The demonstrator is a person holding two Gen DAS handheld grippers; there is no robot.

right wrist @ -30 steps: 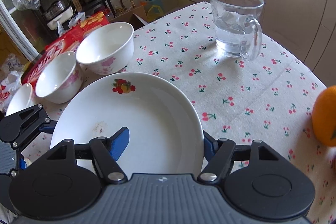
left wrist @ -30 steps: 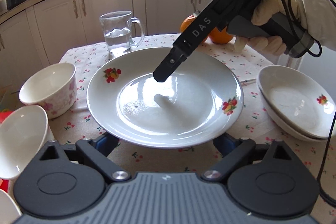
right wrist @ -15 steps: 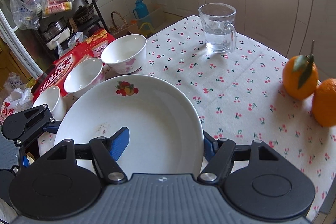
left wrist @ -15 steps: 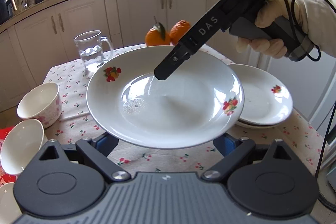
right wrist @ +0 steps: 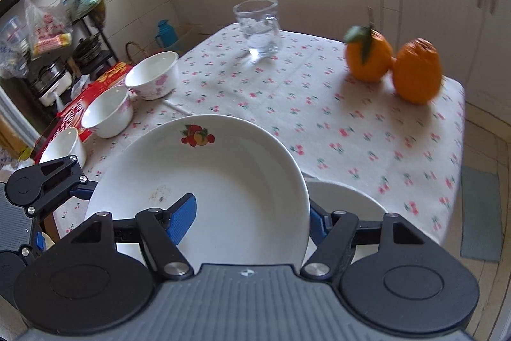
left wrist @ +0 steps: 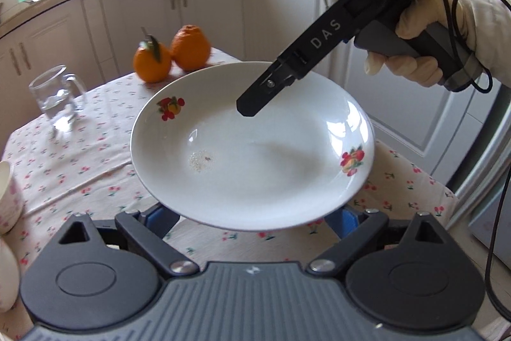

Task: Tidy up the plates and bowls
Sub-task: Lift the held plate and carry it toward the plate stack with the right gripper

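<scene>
Right gripper (right wrist: 249,218) clamps the plate (right wrist: 223,181) by its near rim, one blue finger inside the dish, the other under it. Left gripper (left wrist: 252,218) cradles the plate's underside with jaws spread wide, grip unclear. I hold the plate off the table (right wrist: 287,91). Stacked plate (right wrist: 345,200) lies low, just right of my right gripper, nearer that hand. Bowls (right wrist: 127,98) sit far left.

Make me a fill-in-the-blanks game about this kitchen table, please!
The big white plate has red ____ painted on it.
Next to the glass mug sit two ____.
The tablecloth is dotted with tiny ____.
The plate is held up by ____ grippers.

Missing words: fruit; oranges; cherries; two
</scene>
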